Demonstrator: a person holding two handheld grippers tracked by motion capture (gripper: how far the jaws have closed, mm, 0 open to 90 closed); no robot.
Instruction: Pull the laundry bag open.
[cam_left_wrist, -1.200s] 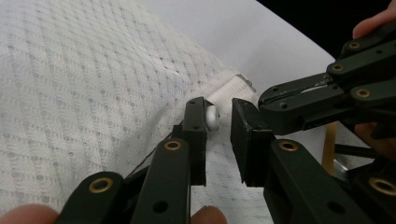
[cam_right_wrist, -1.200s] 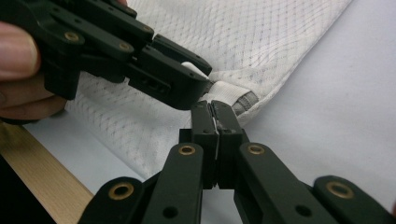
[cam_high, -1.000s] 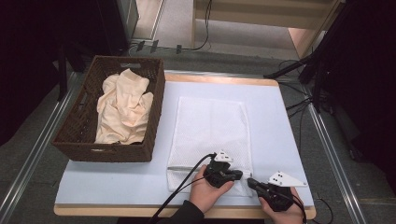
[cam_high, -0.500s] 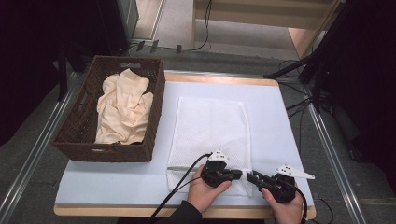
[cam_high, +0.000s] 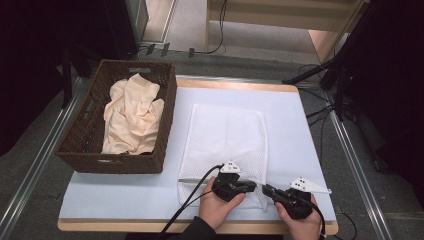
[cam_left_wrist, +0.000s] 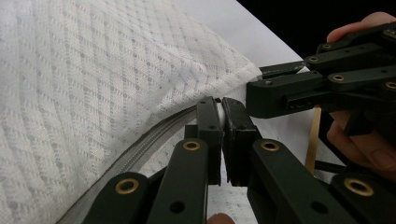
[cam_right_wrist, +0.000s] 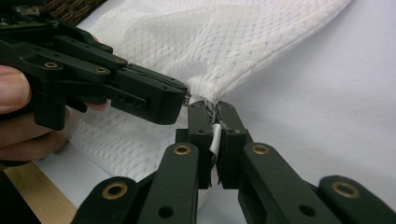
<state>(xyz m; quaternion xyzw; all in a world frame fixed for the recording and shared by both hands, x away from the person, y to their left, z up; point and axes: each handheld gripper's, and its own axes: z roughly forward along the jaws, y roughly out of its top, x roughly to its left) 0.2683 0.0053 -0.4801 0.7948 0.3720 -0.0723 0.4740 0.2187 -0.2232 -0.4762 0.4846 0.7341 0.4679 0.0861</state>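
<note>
We list the table's holdings from left to right.

Basket (cam_high: 165, 107): dark woven wicker, rectangular, at the left of the table (cam_high: 300, 130), its long side running away from us. It sits just beside the bag without touching it.

Cloth (cam_high: 131, 120): cream fabric, crumpled, lying inside the basket and filling most of it.

Bag (cam_high: 225, 135): white mesh, flat on the pale table top at centre, with a zipper (cam_left_wrist: 140, 151) along its near edge. Its far end lies smooth; its near right corner is bunched up where our two grippers meet. In the left gripper view the mesh rises as a soft fold to the left of the jaws, the zipper running down toward the lower left.

Left gripper (cam_high: 251, 185): held in our left hand (cam_high: 217, 207) at the near edge of the table, pointing right across the bag's near edge. Its jaws are closed tight on a thin strip of white material at the zipper end, as the left gripper view (cam_left_wrist: 222, 109) shows.

Right gripper (cam_high: 266, 190): held in our right hand (cam_high: 300, 225), pointing left, its tips just beside those of the left gripper. Its jaws have just been closing, and now pinch the gathered white corner of the bag; in the right gripper view (cam_right_wrist: 212, 109) a small white tab shows between the pads.

A black cable (cam_high: 192, 192) trails from the left gripper toward us.
</note>
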